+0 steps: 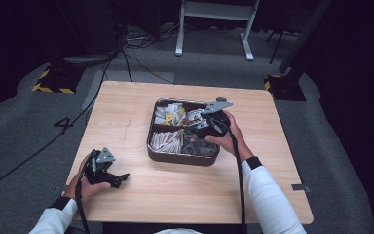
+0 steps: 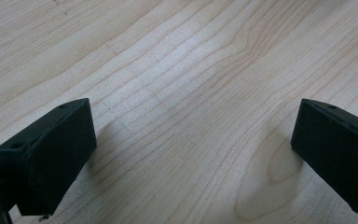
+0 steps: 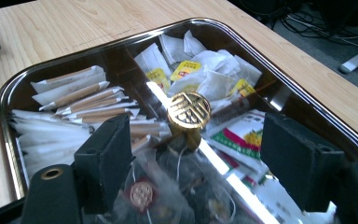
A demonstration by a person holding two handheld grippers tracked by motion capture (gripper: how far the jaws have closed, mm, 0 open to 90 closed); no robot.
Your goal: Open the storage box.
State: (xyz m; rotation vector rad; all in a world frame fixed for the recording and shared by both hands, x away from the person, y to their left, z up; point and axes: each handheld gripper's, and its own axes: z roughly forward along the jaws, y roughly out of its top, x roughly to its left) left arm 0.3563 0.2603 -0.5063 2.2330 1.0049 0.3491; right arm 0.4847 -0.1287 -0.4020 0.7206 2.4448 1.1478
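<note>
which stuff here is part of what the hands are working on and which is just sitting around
In play:
- right gripper, open above the tray
- compartment tray
- gold knob at the tray's centre
- tea bags, paper-wrapped sticks, clear sachets

Idle or background:
- left gripper, open over bare wood
- table
- floor cables, white stand

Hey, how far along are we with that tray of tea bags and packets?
Nothing looks done yet: the packets and tea bags all lie inside the tray. In hand: the right gripper hangs open over the tray's gold knob, holding nothing. The left gripper waits open over bare table. Everything else is left.
</note>
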